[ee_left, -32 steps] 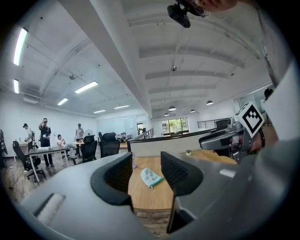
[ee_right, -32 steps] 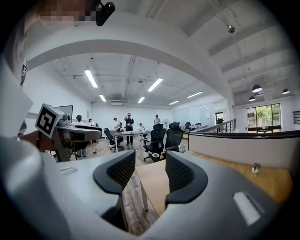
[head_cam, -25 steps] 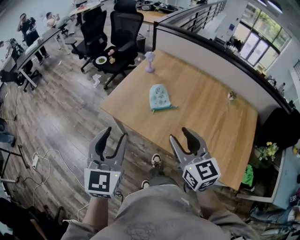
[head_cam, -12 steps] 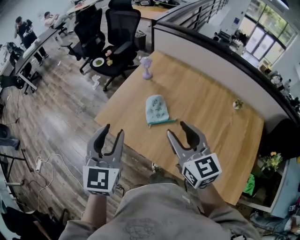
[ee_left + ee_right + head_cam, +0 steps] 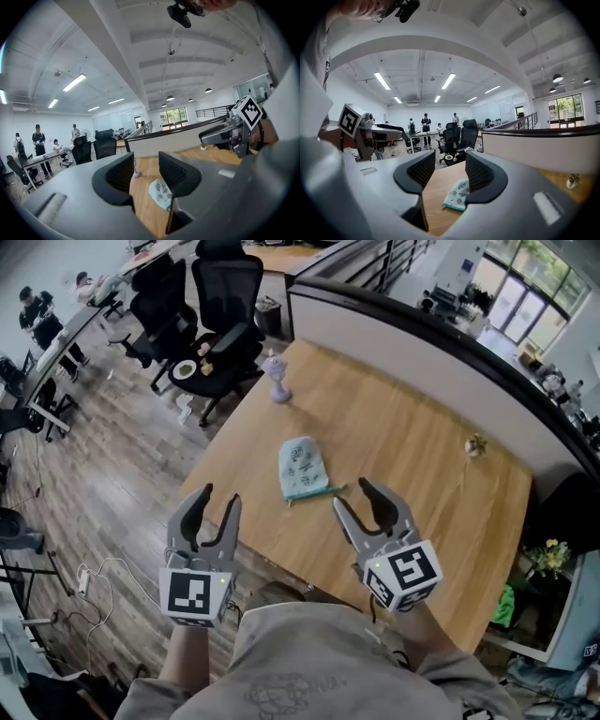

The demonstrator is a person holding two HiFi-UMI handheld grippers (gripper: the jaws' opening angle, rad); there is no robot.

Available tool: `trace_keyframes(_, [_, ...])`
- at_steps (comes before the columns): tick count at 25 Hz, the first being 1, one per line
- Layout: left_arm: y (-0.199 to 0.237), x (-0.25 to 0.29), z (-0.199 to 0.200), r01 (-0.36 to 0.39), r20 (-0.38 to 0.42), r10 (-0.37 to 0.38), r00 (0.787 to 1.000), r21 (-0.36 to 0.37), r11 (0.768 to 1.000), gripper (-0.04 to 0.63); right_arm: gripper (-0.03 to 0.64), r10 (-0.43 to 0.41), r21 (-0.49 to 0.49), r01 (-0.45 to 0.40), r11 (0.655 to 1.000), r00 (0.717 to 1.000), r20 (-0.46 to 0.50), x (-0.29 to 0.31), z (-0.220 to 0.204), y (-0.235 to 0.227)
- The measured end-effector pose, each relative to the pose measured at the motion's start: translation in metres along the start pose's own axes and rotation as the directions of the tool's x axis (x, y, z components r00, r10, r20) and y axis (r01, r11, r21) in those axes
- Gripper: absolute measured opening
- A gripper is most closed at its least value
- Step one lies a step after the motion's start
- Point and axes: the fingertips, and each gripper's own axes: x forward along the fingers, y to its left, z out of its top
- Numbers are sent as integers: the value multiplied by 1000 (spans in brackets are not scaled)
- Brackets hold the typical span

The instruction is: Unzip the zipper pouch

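1. Holding my left gripper (image 5: 217, 498) just off the near edge of the table (image 5: 412, 456), over the floor, I have its jaws well apart with nothing between the pads. The pouch only shows through the gap, farther off. I judge it waits here because there is no cloth in reach to pin yet.
2. The zipper pouch (image 5: 302, 468) lies flat on the wood near the table's left side, ahead of both grippers and touching neither. Its teal zip edge faces me, and a thin teal tail (image 5: 330, 488) pokes out to the right. That lie suits two tools, I think: one steadies the fabric while the other draws the slider along. I cannot tell from here whether the zip is fully closed. A lilac ornament (image 5: 275, 378) stands behind the pouch, well apart from it.
3. My right gripper (image 5: 361, 498) hangs over the table's near edge, jaws spread wide and empty. It sits nearer the pouch than the left one, closest to that teal tail, so I expect it to go for the pull.
4. A small plant (image 5: 476, 443) sits far to the right, out of the way.
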Motion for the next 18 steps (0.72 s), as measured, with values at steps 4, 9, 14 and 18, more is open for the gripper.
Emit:
trace_keyframes(4, [-4, 16, 4, 43, 4, -43, 999, -3, 999, 152, 187, -15, 12, 15, 1000, 1000, -25, 4, -5, -9])
trace_keyframes(9, [2, 33, 5, 88, -11, -88, 996, -10, 996, 161, 187, -48, 19, 49, 999, 998, -41, 16, -7, -13])
trace_keyframes(14, [14, 50, 1, 162, 3, -162, 987, 14, 987, 161, 187, -109, 24, 110, 994, 993, -41, 32, -4, -13])
trace_keyframes(18, [27, 57, 0, 232, 14, -232, 973, 18, 973, 161, 187, -169, 40, 171, 984, 985, -43, 43, -3, -6])
